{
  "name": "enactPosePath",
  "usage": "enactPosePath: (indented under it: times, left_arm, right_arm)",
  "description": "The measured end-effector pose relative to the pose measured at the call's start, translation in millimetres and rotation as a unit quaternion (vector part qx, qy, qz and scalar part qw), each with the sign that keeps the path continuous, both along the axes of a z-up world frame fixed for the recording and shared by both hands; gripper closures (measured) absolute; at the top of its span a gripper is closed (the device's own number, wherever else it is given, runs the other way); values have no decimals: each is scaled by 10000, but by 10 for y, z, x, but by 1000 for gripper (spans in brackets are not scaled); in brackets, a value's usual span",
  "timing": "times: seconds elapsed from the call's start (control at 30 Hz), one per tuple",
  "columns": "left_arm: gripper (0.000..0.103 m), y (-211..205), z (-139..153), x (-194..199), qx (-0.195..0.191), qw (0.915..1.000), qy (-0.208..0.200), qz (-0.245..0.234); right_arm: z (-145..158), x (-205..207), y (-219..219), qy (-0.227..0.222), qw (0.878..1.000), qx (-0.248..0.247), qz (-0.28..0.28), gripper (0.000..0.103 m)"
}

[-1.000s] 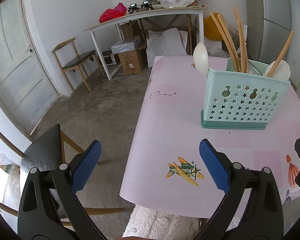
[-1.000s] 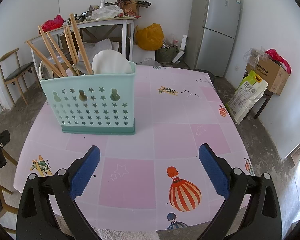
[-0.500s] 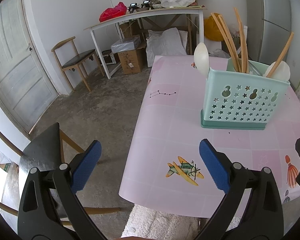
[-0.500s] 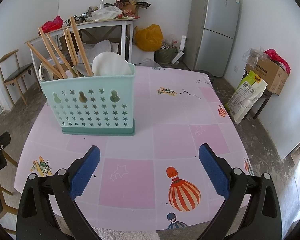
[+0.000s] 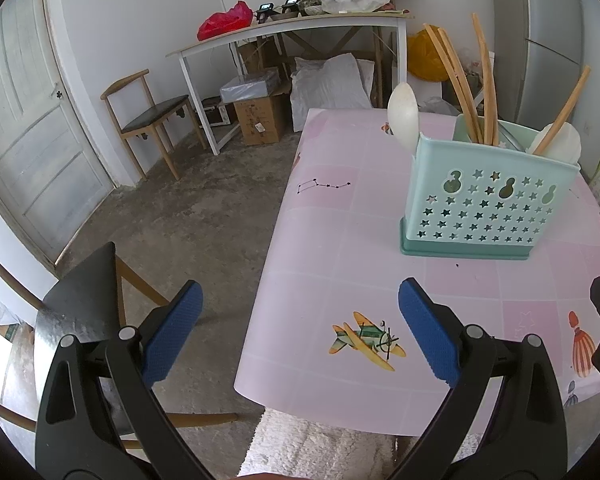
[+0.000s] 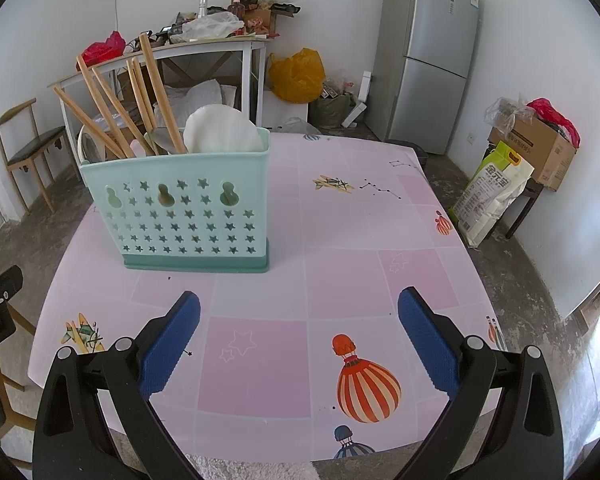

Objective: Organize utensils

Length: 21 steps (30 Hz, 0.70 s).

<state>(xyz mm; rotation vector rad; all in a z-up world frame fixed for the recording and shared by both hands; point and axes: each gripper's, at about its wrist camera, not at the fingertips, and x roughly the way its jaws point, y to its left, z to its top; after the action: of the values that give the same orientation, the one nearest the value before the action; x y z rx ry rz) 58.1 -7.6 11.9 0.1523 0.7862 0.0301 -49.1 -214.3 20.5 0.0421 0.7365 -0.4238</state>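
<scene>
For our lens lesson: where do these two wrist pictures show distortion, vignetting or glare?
Left wrist view: the door frame bows, corners go black, the utensil holder stays sharp. Right wrist view: the fridge leans and curves, and daylight blows out the lower right edge beside the right tongs.

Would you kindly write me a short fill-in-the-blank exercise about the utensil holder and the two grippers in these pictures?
1. The wooden chopsticks stand in the ____ utensil holder.
2. The left gripper and the right gripper are both ____.
3. The holder rests on a ____ tablecloth.
4. The holes in the holder's wall are mostly shaped like ____.

Missing words: mint green; open; pink; stars
</scene>
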Motion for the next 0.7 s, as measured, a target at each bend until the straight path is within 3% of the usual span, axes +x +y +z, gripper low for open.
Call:
enactPosePath:
  times: [0.7]
  left_arm:
    - [9, 18, -14, 27, -61, 10000, 34, -12]
  right_arm:
    - [16, -3, 5, 1, 10000, -21, 2, 7]
